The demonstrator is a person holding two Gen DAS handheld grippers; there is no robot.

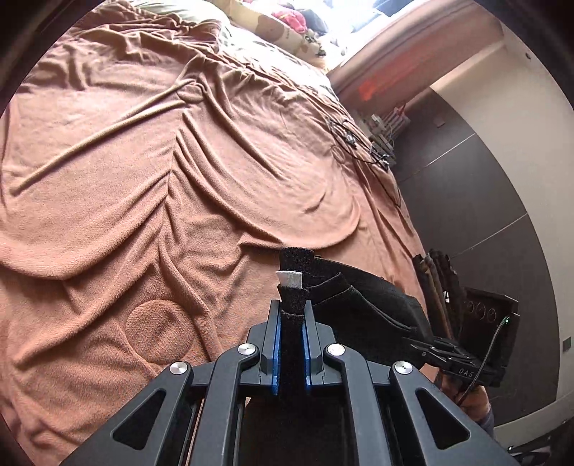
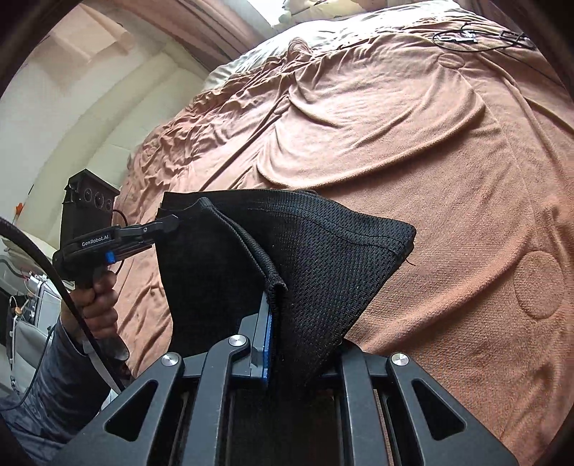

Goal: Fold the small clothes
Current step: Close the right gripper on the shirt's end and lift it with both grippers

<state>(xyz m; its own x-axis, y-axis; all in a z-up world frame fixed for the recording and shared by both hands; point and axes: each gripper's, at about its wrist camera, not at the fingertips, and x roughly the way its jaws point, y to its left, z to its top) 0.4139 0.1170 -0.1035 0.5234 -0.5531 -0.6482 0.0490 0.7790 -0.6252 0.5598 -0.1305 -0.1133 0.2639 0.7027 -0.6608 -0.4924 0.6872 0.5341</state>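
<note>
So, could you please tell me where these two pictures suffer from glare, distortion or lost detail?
Left wrist view: the window at the top is blown out white, and the fisheye bends the wall edges; the black garment in the left gripper shows little texture. Right wrist view: the same garment's weave reads sharply, its left part falls into shadow, and the brown blanket curves with the lens.

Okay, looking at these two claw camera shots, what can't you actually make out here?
- Right wrist view: the black garment drapes over the right claw, hiding one finger.
- Left wrist view: the garment's white label is too small to read.
- Both views: claw bodies cut off the garment's lower edge.
</note>
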